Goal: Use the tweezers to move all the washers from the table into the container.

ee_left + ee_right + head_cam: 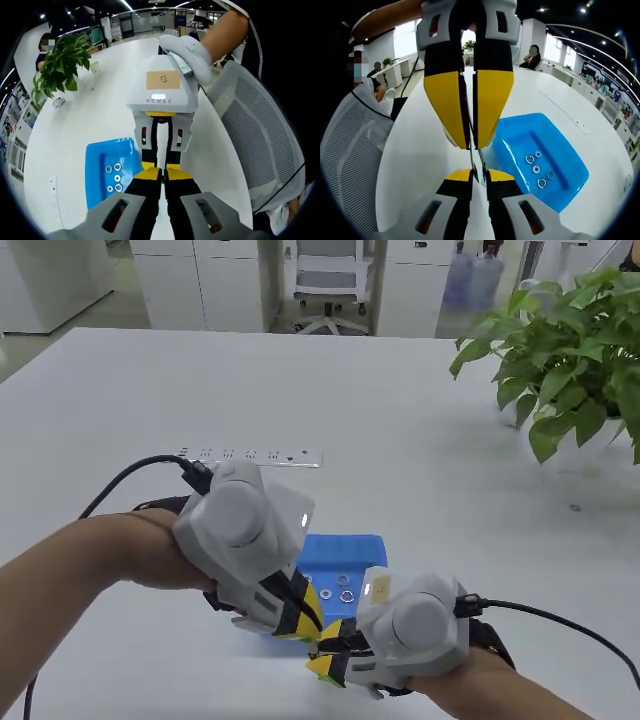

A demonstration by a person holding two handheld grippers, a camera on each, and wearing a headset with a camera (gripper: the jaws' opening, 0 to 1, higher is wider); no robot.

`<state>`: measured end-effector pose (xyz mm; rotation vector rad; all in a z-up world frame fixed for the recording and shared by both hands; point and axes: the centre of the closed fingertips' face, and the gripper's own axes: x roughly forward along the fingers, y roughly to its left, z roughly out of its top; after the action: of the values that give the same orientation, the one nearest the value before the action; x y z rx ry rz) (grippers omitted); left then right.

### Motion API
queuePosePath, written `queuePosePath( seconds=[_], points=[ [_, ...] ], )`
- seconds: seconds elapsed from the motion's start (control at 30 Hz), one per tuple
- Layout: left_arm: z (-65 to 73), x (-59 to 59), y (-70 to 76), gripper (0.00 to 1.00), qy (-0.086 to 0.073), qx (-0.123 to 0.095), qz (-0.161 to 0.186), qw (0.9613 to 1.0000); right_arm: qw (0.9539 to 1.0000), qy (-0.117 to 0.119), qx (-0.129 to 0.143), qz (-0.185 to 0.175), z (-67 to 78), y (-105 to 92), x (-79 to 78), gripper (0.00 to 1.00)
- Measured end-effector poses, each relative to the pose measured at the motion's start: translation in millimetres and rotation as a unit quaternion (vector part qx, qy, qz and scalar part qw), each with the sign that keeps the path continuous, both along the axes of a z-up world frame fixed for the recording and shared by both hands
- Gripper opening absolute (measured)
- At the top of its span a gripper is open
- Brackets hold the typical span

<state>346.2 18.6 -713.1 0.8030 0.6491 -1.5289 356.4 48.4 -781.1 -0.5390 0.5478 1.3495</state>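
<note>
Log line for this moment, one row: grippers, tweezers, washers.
left gripper: shut on tweezers | right gripper: shut on tweezers | washers: four in blue container | grippers: tip to tip beside container

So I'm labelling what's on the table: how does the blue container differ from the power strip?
The container is blue, the power strip white. The container is a shallow walled tray holding washers; the power strip is a long thin bar lying flat. The container sits nearer the person, the power strip farther across. Both rest on the white table.
</note>
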Motion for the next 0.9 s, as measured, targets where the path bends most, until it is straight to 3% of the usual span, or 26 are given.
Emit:
queuePosePath(
  seconds=[0.9],
  points=[
    [-14.1, 5.8, 1.7, 0.06, 0.007, 0.003, 0.001, 1.0000, 0.9999, 0.012, -0.002, 0.002, -12.3, 5.0, 4.3, 0.13]
  ],
)
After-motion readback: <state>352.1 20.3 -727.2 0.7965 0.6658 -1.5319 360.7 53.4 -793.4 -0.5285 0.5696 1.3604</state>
